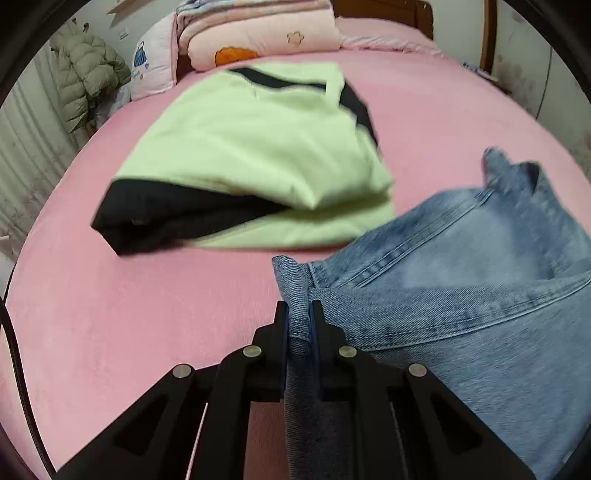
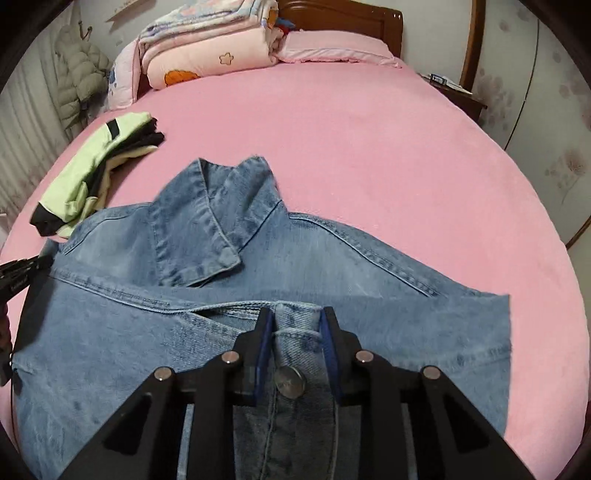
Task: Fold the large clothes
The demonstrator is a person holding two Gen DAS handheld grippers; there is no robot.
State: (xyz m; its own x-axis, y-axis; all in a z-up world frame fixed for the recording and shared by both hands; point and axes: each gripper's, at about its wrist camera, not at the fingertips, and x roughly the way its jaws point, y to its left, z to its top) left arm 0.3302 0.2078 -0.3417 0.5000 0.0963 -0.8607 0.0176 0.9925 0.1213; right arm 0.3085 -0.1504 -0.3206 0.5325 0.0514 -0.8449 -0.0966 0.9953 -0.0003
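The left gripper [image 1: 300,308] is clamped on a bunched fold of the denim jacket [image 1: 461,295], the blue cloth squeezed narrow between its two black fingers [image 1: 282,321] and running back under the tool. The right gripper [image 2: 297,317] is closed on the jacket's button band — a metal button [image 2: 290,382] sits between its blue-padded fingers [image 2: 330,332], with the denim filling the gap.

The jacket [image 2: 258,280] lies spread across the near side of the bed [image 2: 369,129], its collar [image 2: 218,221] pointing toward the headboard [image 2: 354,18]. Its left edge reaches the spot where the left gripper shows at the left border of the right wrist view [image 2: 22,273]; its right part lies flat on the pink sheet, well in from the bed's right edge.

Just beyond the jacket, toward the bed's left edge, sits a folded green and black garment [image 1: 251,162], close to the denim; whether they touch cannot be told. At the head of the bed, near its left corner, a stack of folded pink quilts [image 2: 210,48] rests beside a pillow [image 2: 332,48]. A padded coat [image 1: 85,77] hangs on the wall past the left side of the bed.
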